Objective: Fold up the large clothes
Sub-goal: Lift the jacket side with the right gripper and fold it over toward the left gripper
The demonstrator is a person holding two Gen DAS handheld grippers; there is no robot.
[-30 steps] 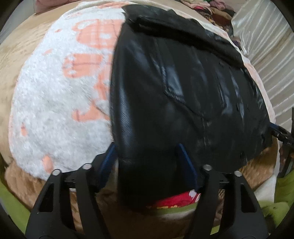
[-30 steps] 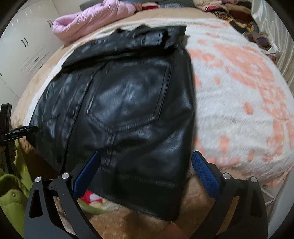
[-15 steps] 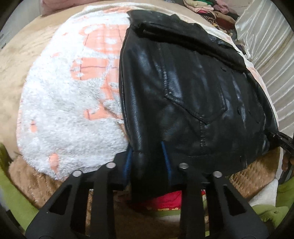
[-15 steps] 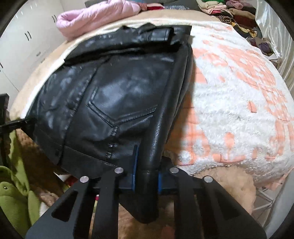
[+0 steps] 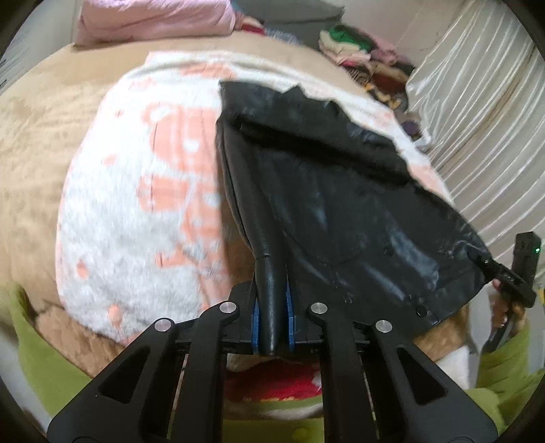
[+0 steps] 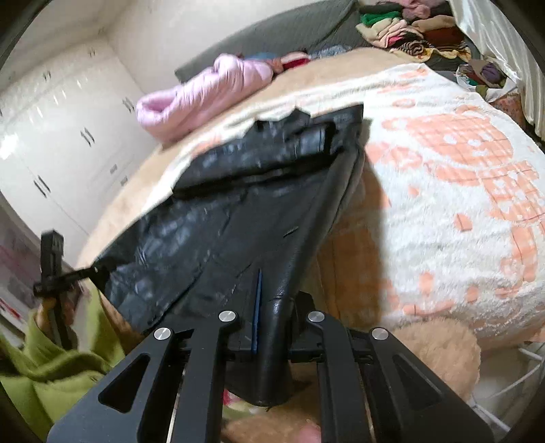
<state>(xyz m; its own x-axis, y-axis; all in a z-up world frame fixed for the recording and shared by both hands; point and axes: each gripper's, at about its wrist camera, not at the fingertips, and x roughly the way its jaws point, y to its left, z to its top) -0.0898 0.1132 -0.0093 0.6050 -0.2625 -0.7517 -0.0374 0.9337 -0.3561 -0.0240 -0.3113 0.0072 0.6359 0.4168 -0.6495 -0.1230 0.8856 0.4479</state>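
A black leather jacket [image 5: 333, 204] lies on a white and orange fleece blanket [image 5: 136, 204] on the bed, its near hem raised off the blanket. My left gripper [image 5: 271, 317] is shut on the hem's left corner. My right gripper [image 6: 269, 327] is shut on the hem's right corner; the jacket [image 6: 255, 211] stretches away from it toward the collar. The right gripper also shows at the far right of the left wrist view [image 5: 504, 272], the left gripper at the far left of the right wrist view [image 6: 58, 276]. The far part of the jacket stays on the bed.
A pink puffer jacket [image 6: 204, 98] lies at the head of the bed. A pile of clothes [image 6: 408, 30] sits at the far corner. White wardrobes [image 6: 61, 143] stand to the left, a pale curtain [image 5: 477, 119] to the right. Green sleeves [image 6: 51, 368] show below.
Both grippers have closed fully on the hem corners and lifted them up and back from the bed. The near half of the jacket has risen off the blanket.
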